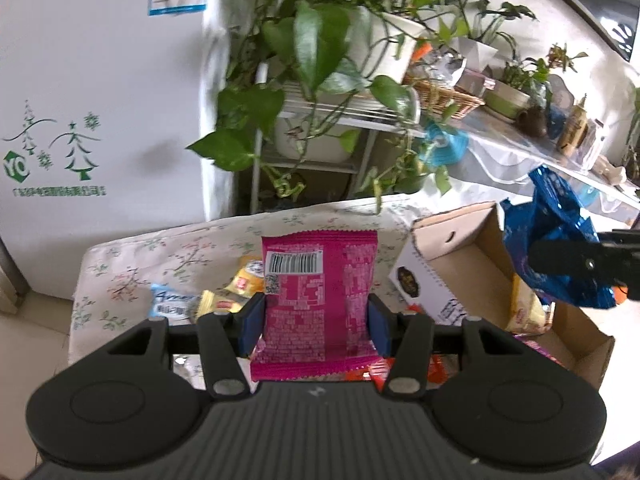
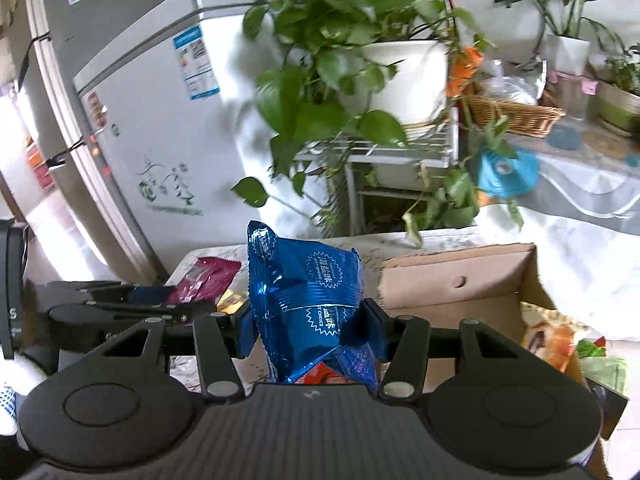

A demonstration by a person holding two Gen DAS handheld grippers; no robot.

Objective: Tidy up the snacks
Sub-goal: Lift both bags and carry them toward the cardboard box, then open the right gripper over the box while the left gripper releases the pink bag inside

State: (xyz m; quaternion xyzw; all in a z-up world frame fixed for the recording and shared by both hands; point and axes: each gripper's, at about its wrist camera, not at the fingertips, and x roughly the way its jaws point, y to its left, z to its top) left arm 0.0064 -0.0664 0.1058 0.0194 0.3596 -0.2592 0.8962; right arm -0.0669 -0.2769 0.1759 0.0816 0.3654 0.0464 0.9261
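Snacks ride clamped, crinkly pink foil packet in my left gripper, shiny blue foil bag in my right gripper, so I carry both level over the open brown cardboard box on the right before letting go.

Your left gripper is clamped on the pink snack packet, blue pads squeezing both edges, barcode side facing you and the packet standing upright above the flowered tablecloth. Beyond it, small yellow sweets and a pale blue packet lie loose on the cloth. To your right sits the open cardboard box, a yellow packet inside. Over that box your right gripper pinches a crumpled blue bag. Behind, a leafy potted plant stands on a wire rack.
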